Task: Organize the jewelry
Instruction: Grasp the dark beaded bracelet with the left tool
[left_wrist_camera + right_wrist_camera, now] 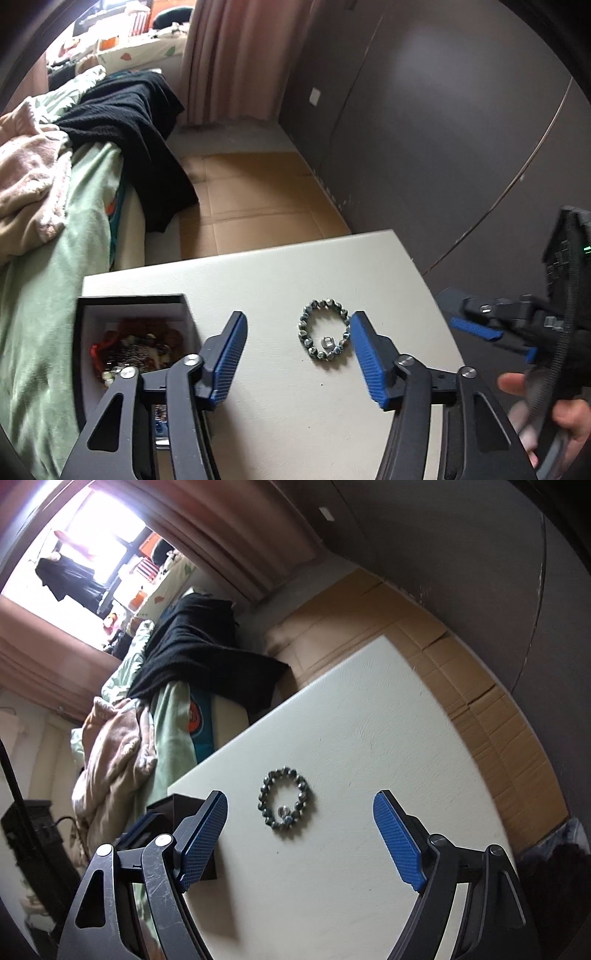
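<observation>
A grey-green beaded bracelet [324, 329] with one clear bead lies flat on the white table [280, 406]. It also shows in the right wrist view [286, 802]. My left gripper [297, 320] is open and empty, its blue pads either side of the bracelet, just short of it. My right gripper [300, 800] is open and empty, above the table near the bracelet; it shows at the right edge of the left wrist view [491, 332]. A dark box [92, 332] with a white lining holds a heap of mixed jewelry [142, 347] at the table's left.
A bed with green and pink bedding [44, 229] and a black garment [129, 122] lies left of the table. Cardboard [251, 206] covers the floor beyond. A dark wall [443, 129] runs along the right. The table's far edge [325, 675] is close.
</observation>
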The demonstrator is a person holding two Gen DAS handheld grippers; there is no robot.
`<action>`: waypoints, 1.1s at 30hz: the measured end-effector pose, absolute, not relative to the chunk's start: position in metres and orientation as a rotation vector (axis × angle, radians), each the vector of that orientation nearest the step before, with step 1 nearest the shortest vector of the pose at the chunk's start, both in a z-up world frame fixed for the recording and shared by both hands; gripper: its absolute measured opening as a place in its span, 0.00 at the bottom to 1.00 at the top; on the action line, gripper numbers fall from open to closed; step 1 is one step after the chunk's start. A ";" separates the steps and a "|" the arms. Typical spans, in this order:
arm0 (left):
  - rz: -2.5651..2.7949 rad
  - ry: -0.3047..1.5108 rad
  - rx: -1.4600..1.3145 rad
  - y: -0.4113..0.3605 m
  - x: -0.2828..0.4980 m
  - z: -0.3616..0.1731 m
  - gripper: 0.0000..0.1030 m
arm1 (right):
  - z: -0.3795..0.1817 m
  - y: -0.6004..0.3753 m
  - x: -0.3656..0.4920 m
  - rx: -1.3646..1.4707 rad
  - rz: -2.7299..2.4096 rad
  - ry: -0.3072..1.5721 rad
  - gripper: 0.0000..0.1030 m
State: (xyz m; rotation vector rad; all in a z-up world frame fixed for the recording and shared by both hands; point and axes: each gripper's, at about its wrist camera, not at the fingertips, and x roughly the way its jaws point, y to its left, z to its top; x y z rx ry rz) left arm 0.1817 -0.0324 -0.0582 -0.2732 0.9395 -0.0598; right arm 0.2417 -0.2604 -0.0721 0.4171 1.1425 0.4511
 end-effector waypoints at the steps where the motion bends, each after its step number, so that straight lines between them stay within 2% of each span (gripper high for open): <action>1: -0.061 0.957 -0.261 -0.036 0.186 -0.062 0.53 | -0.072 -0.263 0.242 0.423 0.459 1.142 0.80; 4: -0.056 1.010 -0.225 -0.049 0.200 -0.075 0.47 | -0.073 -0.268 0.243 0.436 0.470 1.144 0.79; 8: -0.044 1.073 -0.215 -0.059 0.215 -0.092 0.33 | -0.074 -0.278 0.247 0.438 0.440 1.141 0.79; 14: -0.012 1.102 -0.182 -0.066 0.228 -0.105 0.27 | -0.084 -0.288 0.254 0.395 0.383 1.184 0.79; 27: 0.053 1.144 -0.123 -0.080 0.239 -0.137 0.25 | -0.084 -0.303 0.257 0.361 0.337 1.192 0.79; 29: 0.049 1.150 -0.125 -0.081 0.235 -0.136 0.09 | -0.084 -0.301 0.257 0.359 0.344 1.193 0.79; 33: -0.003 1.142 -0.179 -0.078 0.225 -0.131 0.08 | -0.083 -0.296 0.256 0.348 0.363 1.194 0.79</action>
